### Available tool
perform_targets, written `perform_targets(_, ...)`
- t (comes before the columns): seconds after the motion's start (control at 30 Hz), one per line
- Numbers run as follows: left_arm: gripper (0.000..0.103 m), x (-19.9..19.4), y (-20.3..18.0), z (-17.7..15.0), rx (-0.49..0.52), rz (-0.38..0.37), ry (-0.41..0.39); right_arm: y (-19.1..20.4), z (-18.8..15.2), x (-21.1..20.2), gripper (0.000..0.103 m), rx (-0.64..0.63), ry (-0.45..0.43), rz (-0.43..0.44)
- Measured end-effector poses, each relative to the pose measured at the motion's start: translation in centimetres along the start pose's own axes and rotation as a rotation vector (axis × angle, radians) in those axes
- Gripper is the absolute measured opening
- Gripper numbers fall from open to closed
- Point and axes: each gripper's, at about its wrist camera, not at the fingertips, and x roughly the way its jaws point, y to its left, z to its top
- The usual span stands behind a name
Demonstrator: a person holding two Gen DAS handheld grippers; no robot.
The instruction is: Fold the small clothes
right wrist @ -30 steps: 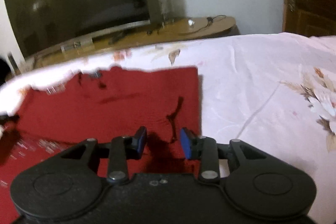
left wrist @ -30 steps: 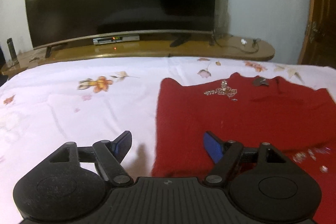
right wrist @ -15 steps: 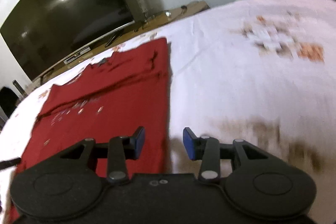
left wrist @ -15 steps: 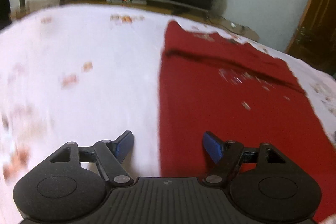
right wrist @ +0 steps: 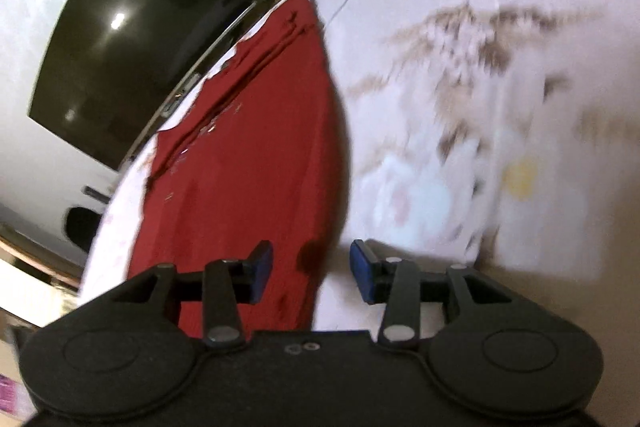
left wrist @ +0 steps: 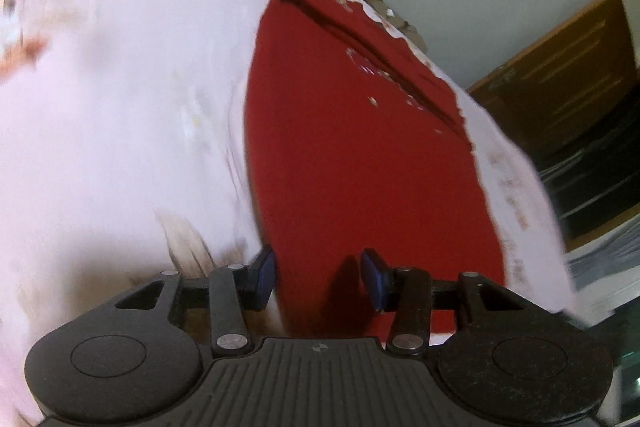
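A red garment [left wrist: 360, 131] with small sequins lies flat on a white floral sheet [left wrist: 100, 107], its far end folded over. In the left wrist view my left gripper [left wrist: 318, 281] is open and empty, straddling the garment's near left edge. In the right wrist view the same red garment [right wrist: 248, 155] runs away from me, and my right gripper [right wrist: 311, 277] is open and empty over its near right edge, with its left finger above the cloth. Both views are blurred.
A large black TV [right wrist: 132, 43] stands on a wooden stand beyond the bed's far end. A wooden door [left wrist: 560, 75] is at the right. The floral sheet [right wrist: 480, 107] spreads wide to the right of the garment.
Both grippers have pulled back from the garment's folded far end to its near end and dropped low. The left jaws have narrowed somewhat. The right jaws have widened a little.
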Motion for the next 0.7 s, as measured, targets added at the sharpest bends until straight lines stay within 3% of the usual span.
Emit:
perform_targets(0.2, 0.045, 1.1, 2.1, -0.2, -0.138, -0.117, -0.012, 0.3, -1.2, 1.2, 0.041, 0.101, 0.028, 0.096)
perform_targets(0.3, 0.006, 2.6, 2.4, 0.0, -0.127, -0.081, -0.012, -0.1, -1.0, 2.7, 0.024, 0.17, 0.058, 0.127)
perform_targets(0.37, 0.004, 2.5, 2.7, 0.1, -0.142, -0.101, -0.028, 0.4, -0.8, 3.2, 0.006, 0.152, 0.059, 0.105)
perform_targets(0.43, 0.003, 1.5, 1.9, 0.2, -0.107, -0.091, -0.074, 1.3, -0.6, 3.0, 0.006, 0.11, 0.035, 0.077)
perform_targets(0.53, 0.003, -1.1, 1.3, 0.1, -0.082, -0.173, -0.167, 3.8, 0.1, 0.6, 0.005, 0.011, -0.04, 0.106)
perform_targets(0.6, 0.003, -1.6, 1.6, 0.0, -0.076, -0.161, -0.183, 4.8, 0.4, -1.0, 0.005, -0.047, -0.071, 0.116)
perform_targets(0.7, 0.003, 0.2, 2.7, -0.7, -0.05, -0.054, -0.124, 4.5, 0.5, -1.3, 0.005, -0.07, -0.072, 0.095)
